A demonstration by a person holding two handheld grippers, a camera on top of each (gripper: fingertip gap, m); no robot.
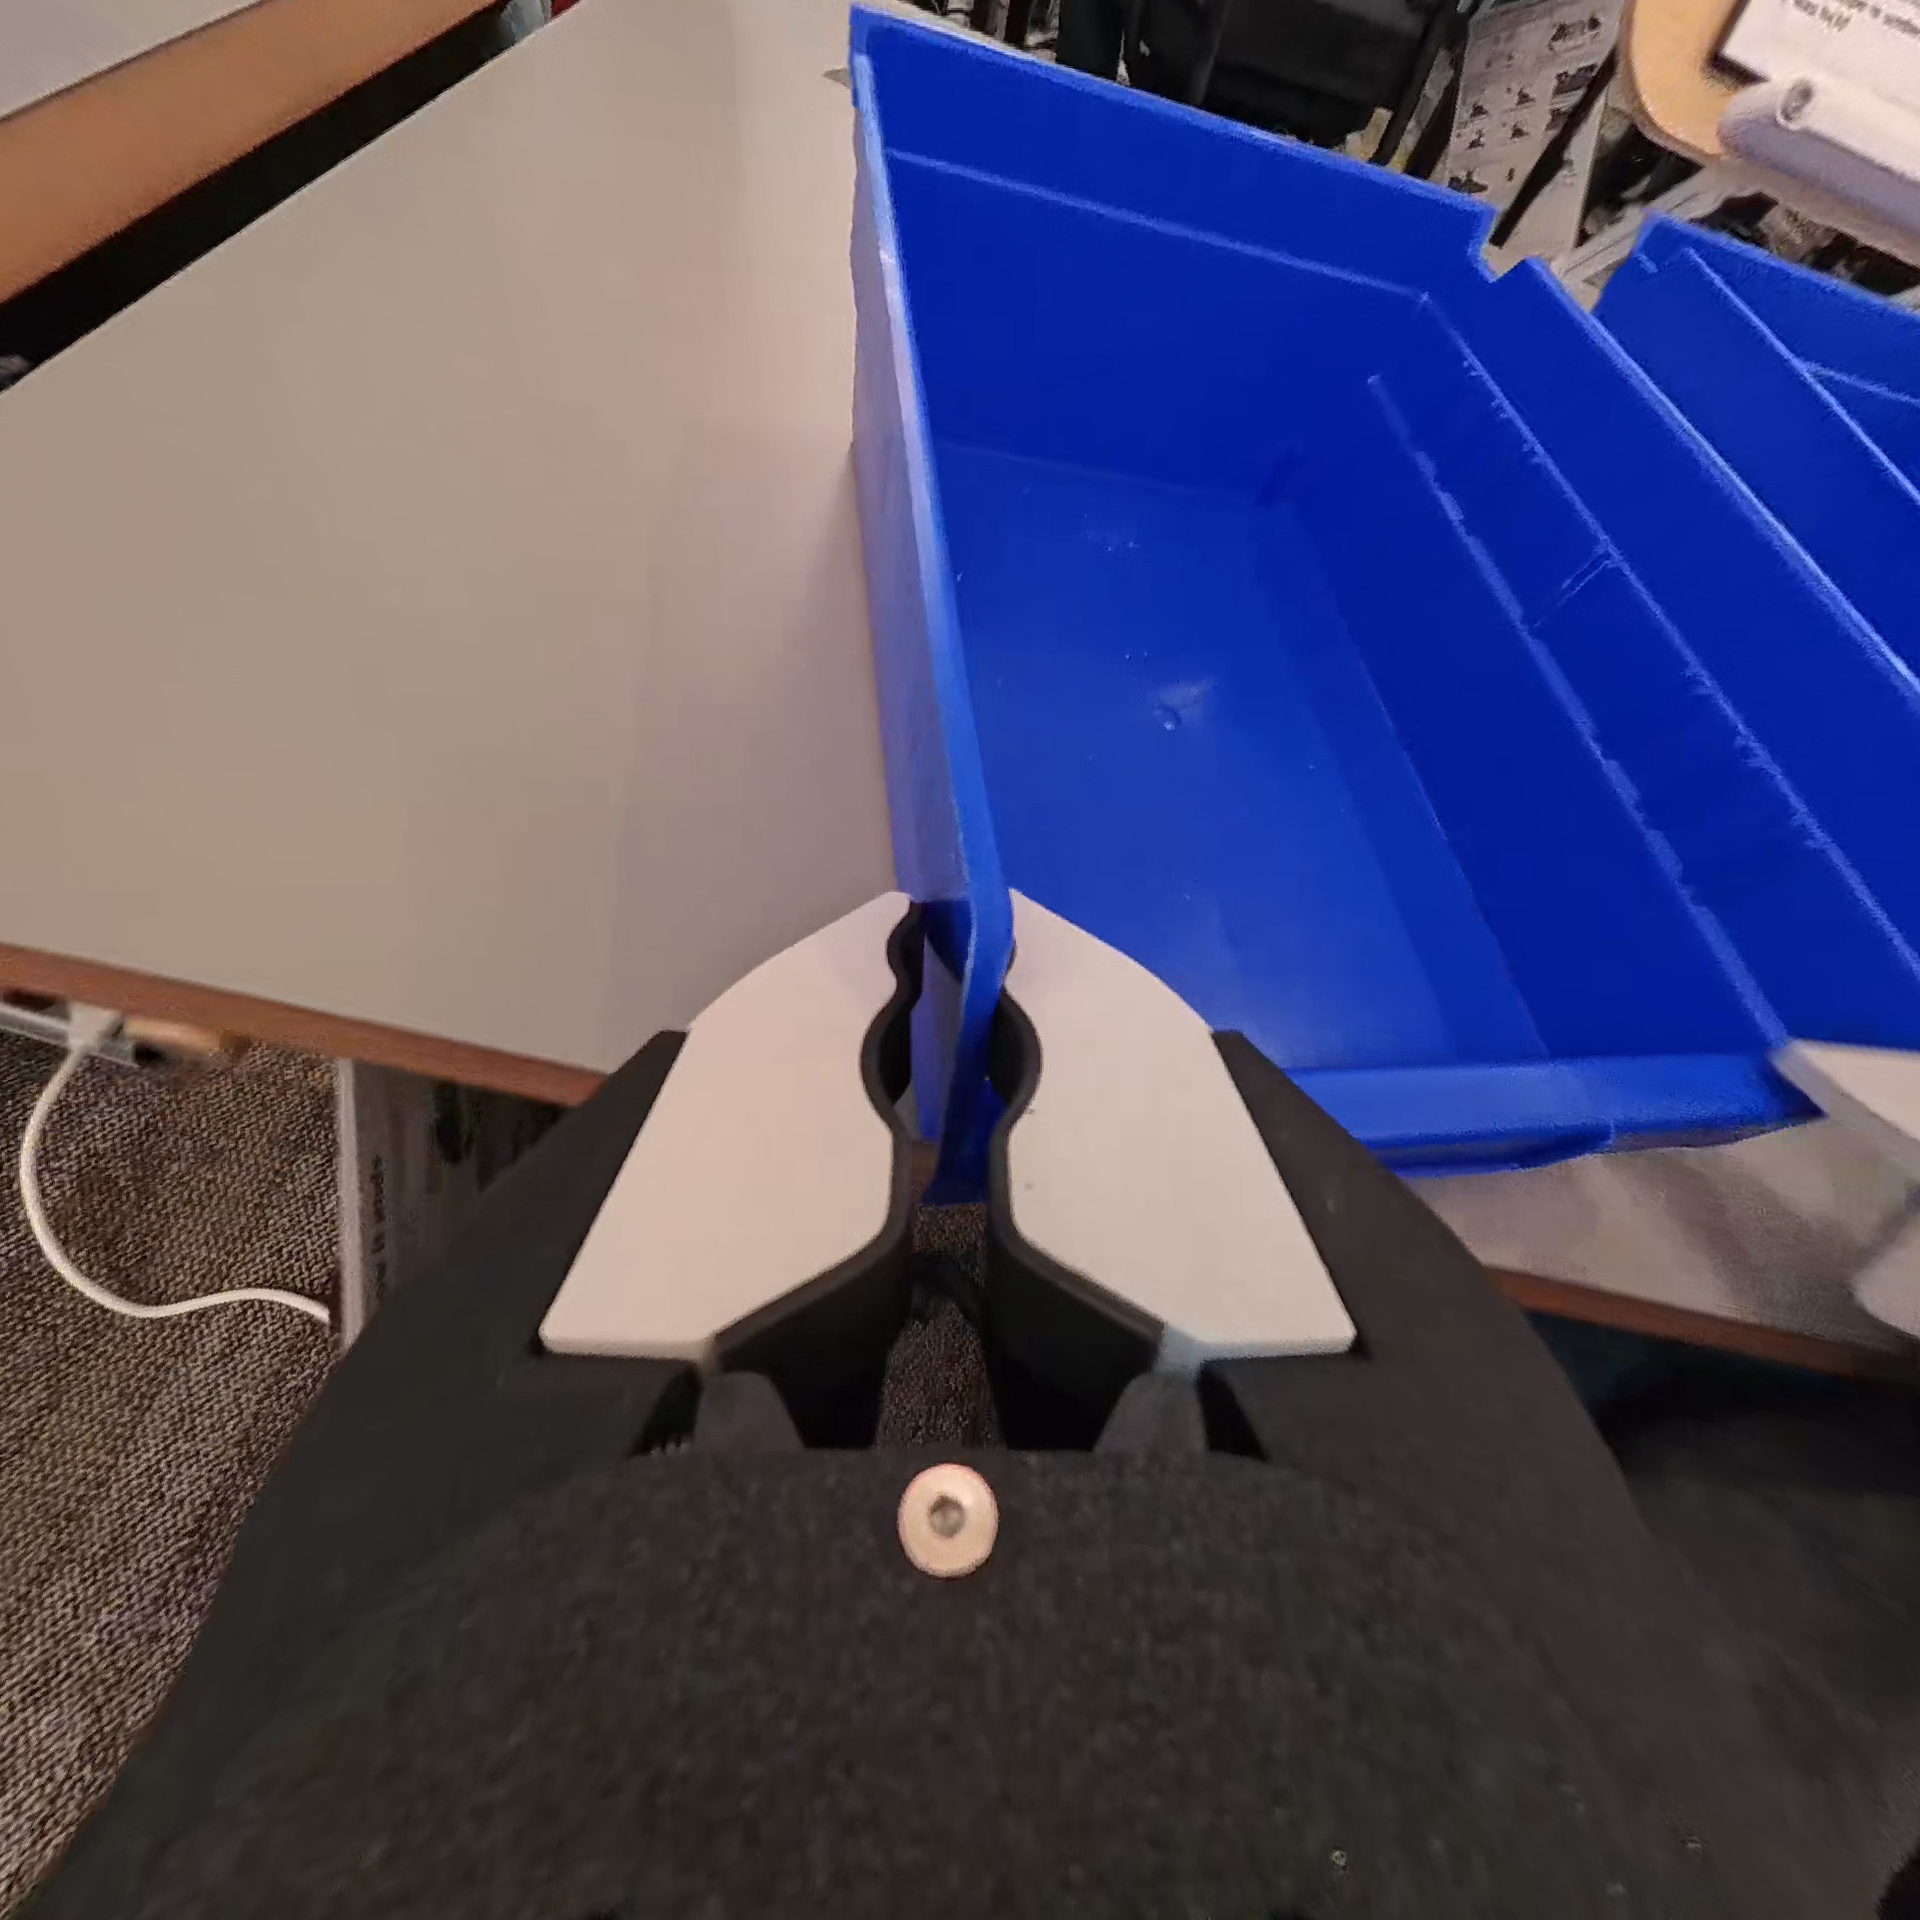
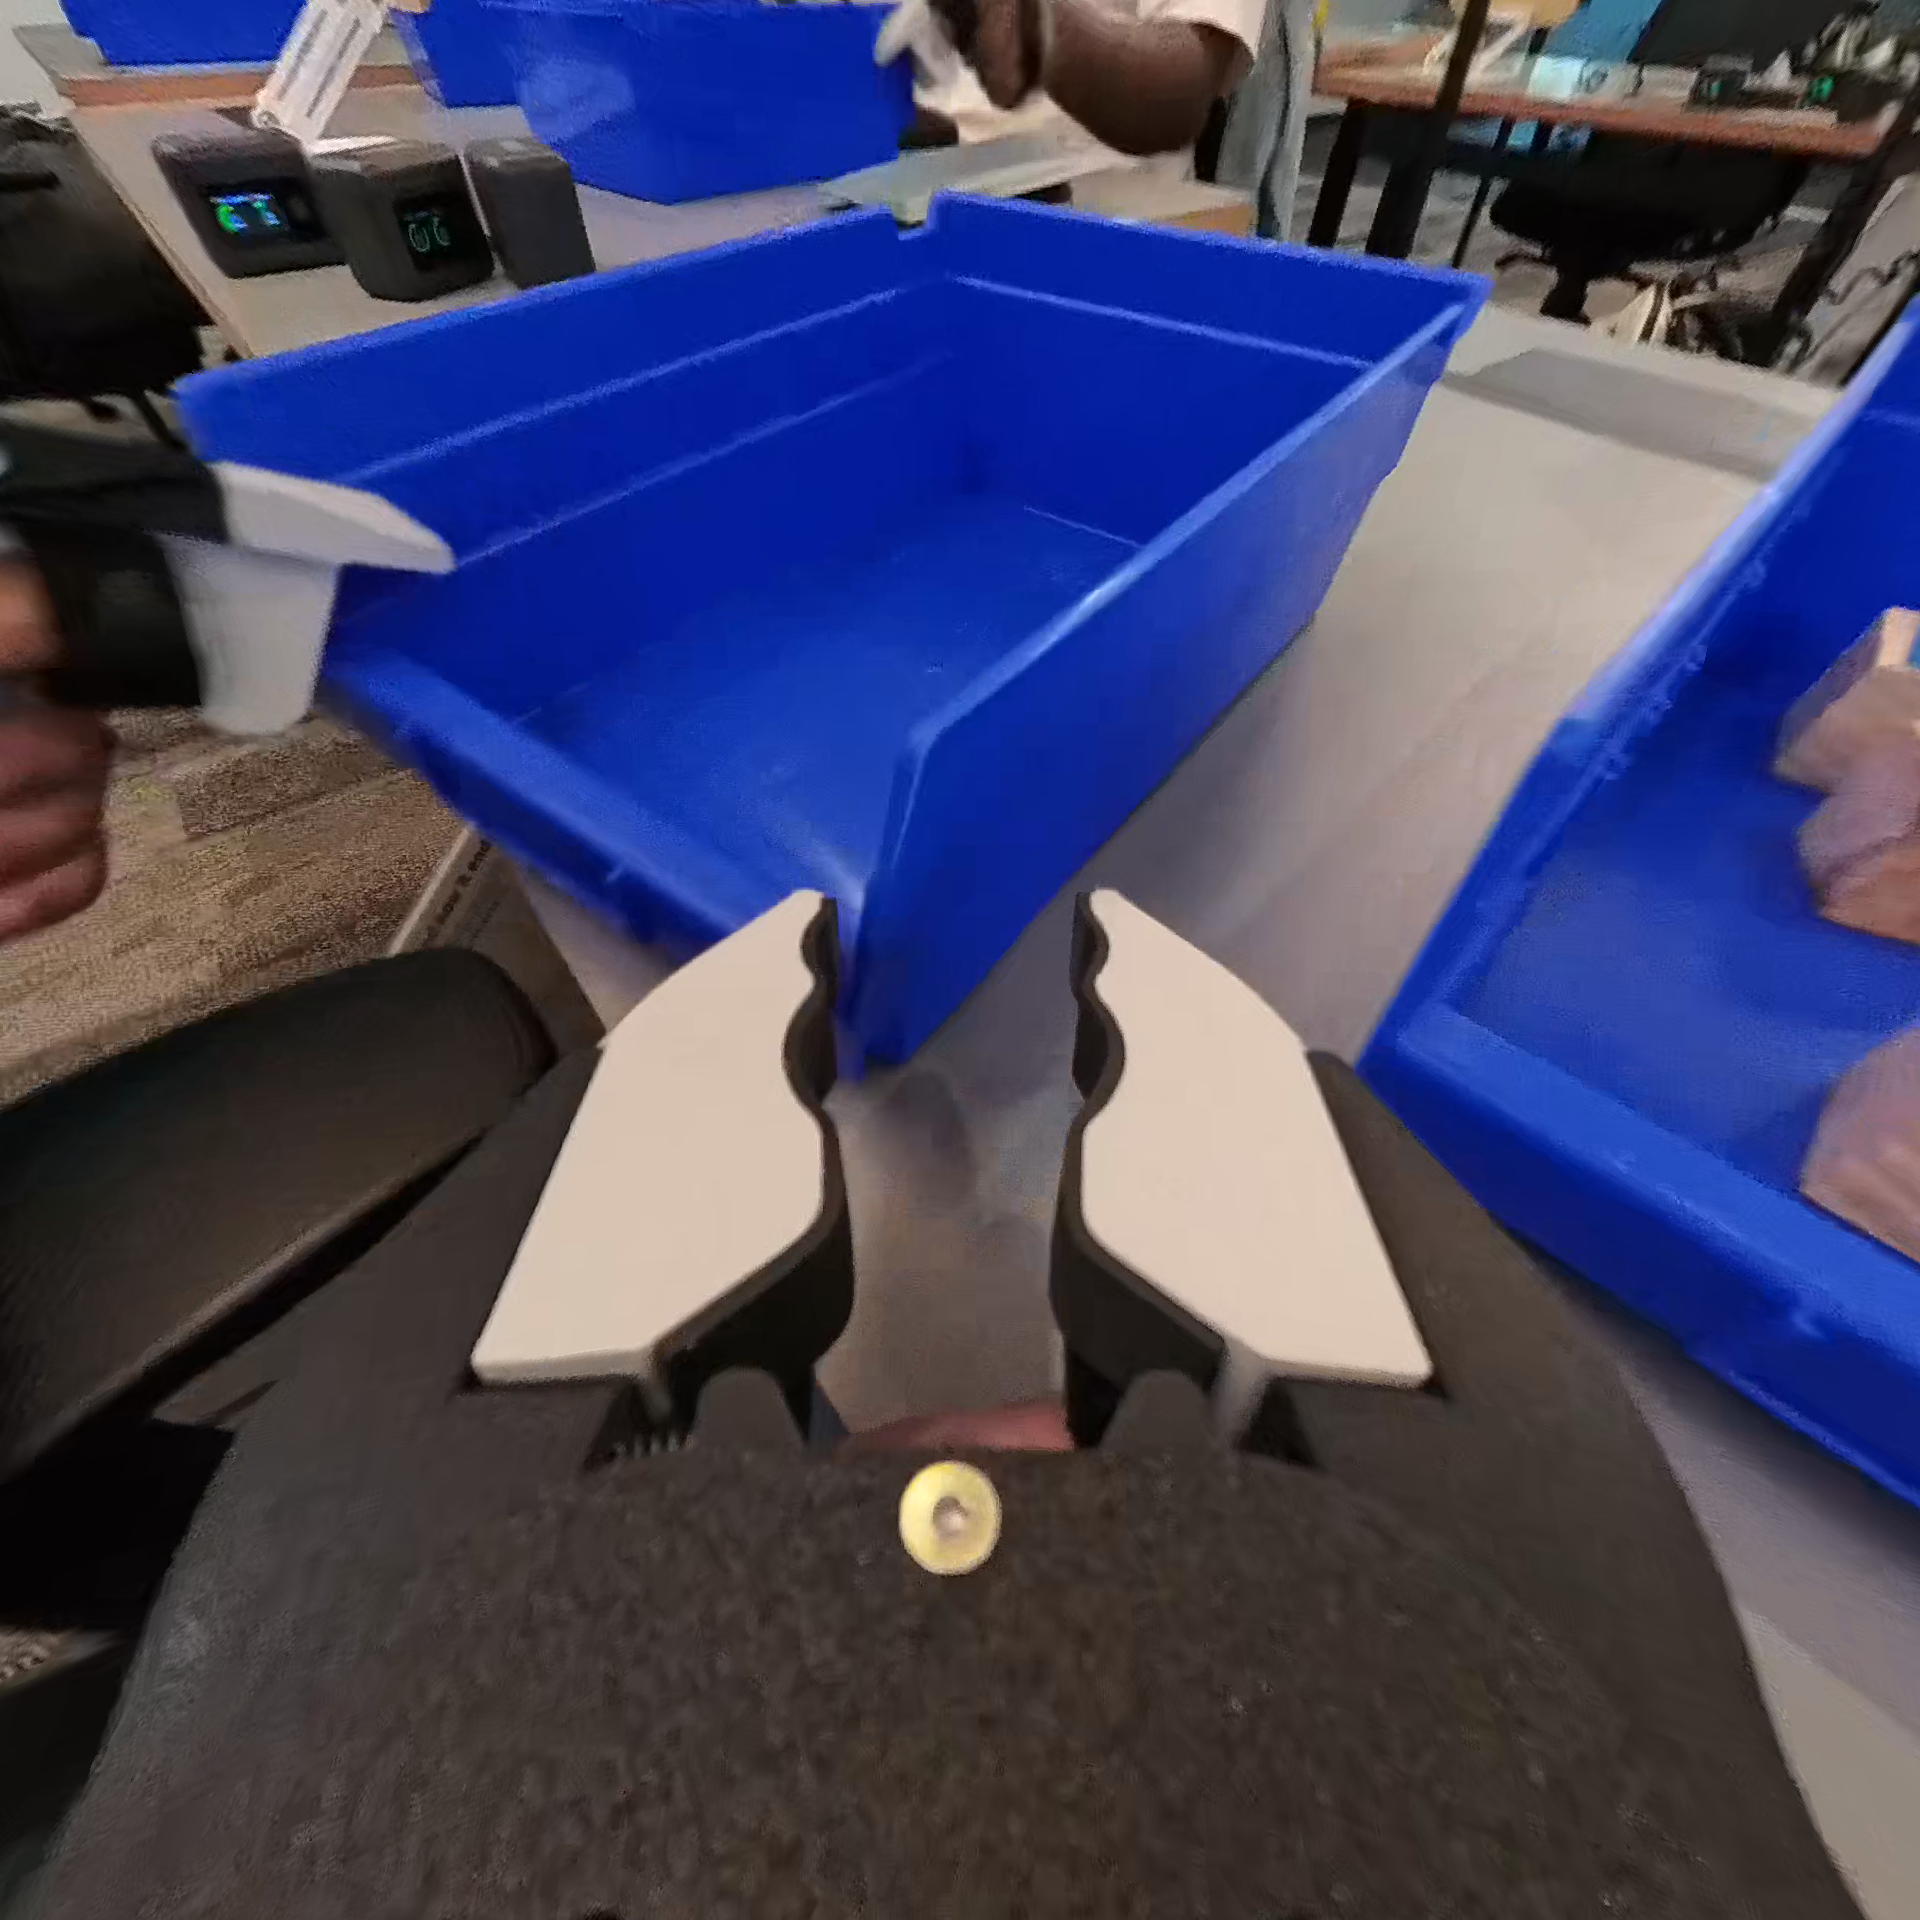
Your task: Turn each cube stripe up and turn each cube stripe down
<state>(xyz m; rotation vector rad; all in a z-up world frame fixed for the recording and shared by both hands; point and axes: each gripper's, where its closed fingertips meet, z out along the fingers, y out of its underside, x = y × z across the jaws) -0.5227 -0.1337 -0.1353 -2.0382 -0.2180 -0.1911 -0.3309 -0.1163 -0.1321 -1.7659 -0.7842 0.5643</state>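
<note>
An empty blue bin (image 1: 1195, 644) stands on the grey table. My left gripper (image 1: 961, 925) is shut on the bin's near left side wall (image 1: 914, 582), one finger inside and one outside. In the right wrist view the same bin (image 2: 1039, 779) fills the middle, and my left gripper (image 2: 312, 551) holds its left rim. My right gripper (image 2: 956, 914) is open and empty, just in front of the bin's near right corner. Several pale wooden cubes (image 2: 1860, 790) lie blurred in a second blue bin (image 2: 1621, 1122) at the right. No stripes can be made out.
The second bin also shows at the far right of the left wrist view (image 1: 1766, 343). The table's near edge (image 1: 312, 1013) runs just under my left gripper, with carpet and a white cable (image 1: 62, 1195) below. Black devices (image 2: 353, 208), another blue bin (image 2: 707, 94) and a person stand behind.
</note>
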